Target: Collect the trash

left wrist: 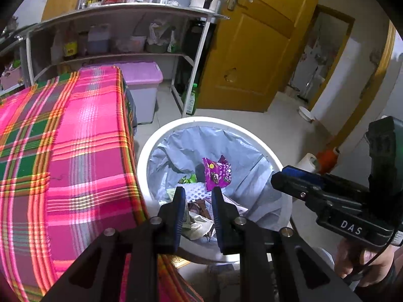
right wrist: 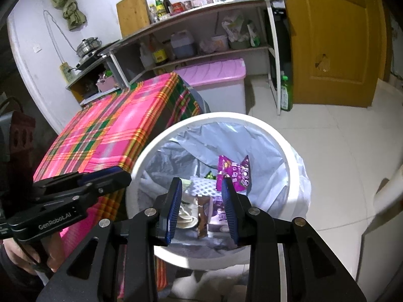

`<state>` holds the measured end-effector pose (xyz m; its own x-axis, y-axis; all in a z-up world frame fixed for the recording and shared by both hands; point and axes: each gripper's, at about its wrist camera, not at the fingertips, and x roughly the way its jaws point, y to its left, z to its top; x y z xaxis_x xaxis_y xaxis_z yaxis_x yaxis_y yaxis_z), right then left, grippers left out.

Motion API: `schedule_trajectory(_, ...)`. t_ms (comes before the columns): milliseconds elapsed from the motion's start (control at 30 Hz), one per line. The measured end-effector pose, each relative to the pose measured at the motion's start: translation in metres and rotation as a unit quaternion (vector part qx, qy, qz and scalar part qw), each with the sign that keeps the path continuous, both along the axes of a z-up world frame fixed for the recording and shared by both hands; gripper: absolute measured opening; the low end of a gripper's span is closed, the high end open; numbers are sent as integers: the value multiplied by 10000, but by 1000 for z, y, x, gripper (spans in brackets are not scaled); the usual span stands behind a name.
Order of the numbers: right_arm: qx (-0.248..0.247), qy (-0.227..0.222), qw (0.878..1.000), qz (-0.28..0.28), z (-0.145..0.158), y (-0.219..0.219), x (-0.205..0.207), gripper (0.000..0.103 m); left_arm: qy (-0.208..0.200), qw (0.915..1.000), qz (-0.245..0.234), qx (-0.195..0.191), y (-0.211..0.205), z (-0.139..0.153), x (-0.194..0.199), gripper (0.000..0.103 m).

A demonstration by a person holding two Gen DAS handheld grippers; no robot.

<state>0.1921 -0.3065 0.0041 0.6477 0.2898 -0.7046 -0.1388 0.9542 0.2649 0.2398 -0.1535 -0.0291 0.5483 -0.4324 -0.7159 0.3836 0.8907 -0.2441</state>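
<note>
Both grippers, left and right, hover spread and empty over the white bin (purple wrapper inside).

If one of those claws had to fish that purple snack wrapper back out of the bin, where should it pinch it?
Probably the wrapper's top edge, coming straight down from above. It stands nearly upright against the grey liner inside the white bin, with its crimped upper end sticking up clear of the other rubbish. That thin, flat edge suits the open right gripper closing across it.
</note>
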Motion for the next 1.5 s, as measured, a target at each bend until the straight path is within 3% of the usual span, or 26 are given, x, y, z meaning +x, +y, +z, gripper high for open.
schedule_trajectory(433, -96, -597, 9978, 286, 41, 32, -50, 34, -611, 9980, 139, 19, 24, 39, -60, 21)
schedule_trajectory(867, -261, -878, 9944, 519, 54, 55, -106, 34, -1153, 9921, 502, 51, 58, 61, -126, 21)
schedule_trajectory(1333, -503, -1120, 9910, 525, 60, 64, -154, 34, -1341, 9882, 682, 295, 70, 62, -181, 21)
schedule_trajectory(1500, -561, -1119, 9906, 545, 59, 67, -163, 34, -1294, 9887, 720, 221, 75, 62, -198, 21)
